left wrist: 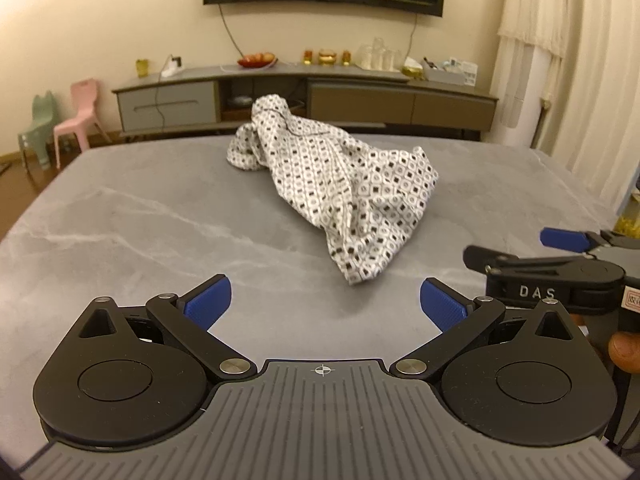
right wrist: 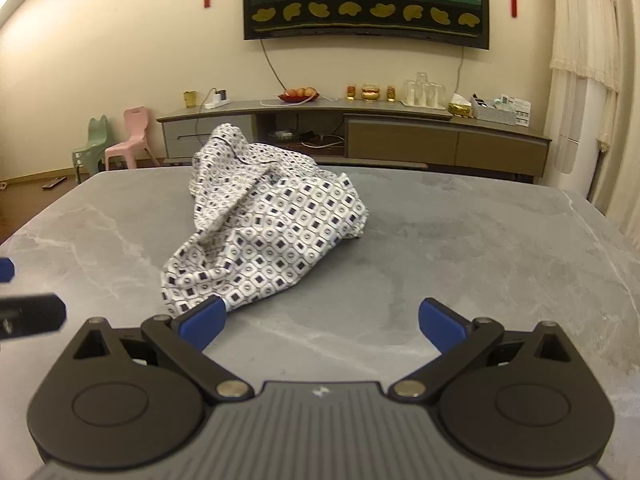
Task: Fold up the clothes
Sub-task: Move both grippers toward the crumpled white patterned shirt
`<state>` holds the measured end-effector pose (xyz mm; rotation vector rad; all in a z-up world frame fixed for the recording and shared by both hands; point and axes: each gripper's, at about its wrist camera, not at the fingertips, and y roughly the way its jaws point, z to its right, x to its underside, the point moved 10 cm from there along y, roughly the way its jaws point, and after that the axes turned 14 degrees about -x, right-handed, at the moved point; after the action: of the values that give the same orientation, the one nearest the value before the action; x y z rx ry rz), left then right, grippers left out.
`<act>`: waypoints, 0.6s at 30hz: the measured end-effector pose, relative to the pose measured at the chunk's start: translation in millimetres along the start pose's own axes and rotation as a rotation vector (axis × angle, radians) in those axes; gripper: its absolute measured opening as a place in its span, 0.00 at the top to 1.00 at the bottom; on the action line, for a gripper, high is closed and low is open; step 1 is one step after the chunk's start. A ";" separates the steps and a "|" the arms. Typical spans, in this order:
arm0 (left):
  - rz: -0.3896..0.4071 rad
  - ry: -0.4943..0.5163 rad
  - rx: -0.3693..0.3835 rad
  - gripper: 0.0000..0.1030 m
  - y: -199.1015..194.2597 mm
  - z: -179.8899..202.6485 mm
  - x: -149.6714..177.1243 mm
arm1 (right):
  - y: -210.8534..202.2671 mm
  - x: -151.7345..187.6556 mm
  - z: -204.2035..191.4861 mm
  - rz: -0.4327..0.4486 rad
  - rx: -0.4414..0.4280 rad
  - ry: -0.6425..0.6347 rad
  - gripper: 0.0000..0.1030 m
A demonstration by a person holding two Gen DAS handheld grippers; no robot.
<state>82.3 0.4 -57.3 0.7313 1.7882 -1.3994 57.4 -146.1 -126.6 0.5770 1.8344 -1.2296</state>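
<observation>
the patterned garment (left wrist: 332,184) lies crumpled mid-bench (left wrist: 120,220). my left gripper (left wrist: 325,302) and right gripper (right wrist: 322,322) hang wide, holding nothing. i'd pinch 2 corners, though which hem is nearest seems unclear.

The frame edge cuts off the right gripper (left wrist: 568,252) and the television (right wrist: 366,0).

Two wrist views, side by side, low over the counter (left wrist: 120,208).
Each looks forward past my own claw toward the far wall; both share the cloth (left wrist: 336,184), mid-counter, and the sideboard (right wrist: 400,136) beyond.
</observation>
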 end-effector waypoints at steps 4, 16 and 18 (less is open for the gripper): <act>-0.042 -0.014 -0.003 0.07 1.5 -1.2 7.0 | 0.7 0.9 -0.2 -0.010 0.015 -0.010 0.00; -0.128 -0.077 -0.020 0.07 2.8 -13.5 19.2 | -8.2 0.2 -12.5 0.011 -0.019 -0.030 0.00; -0.125 -0.085 -0.023 0.07 2.6 -16.6 19.0 | -8.9 0.1 -14.2 0.015 -0.025 -0.032 0.00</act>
<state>70.2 17.0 -72.3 0.5483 1.8063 -1.4667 45.2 -136.9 -119.6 0.5529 1.8131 -1.1979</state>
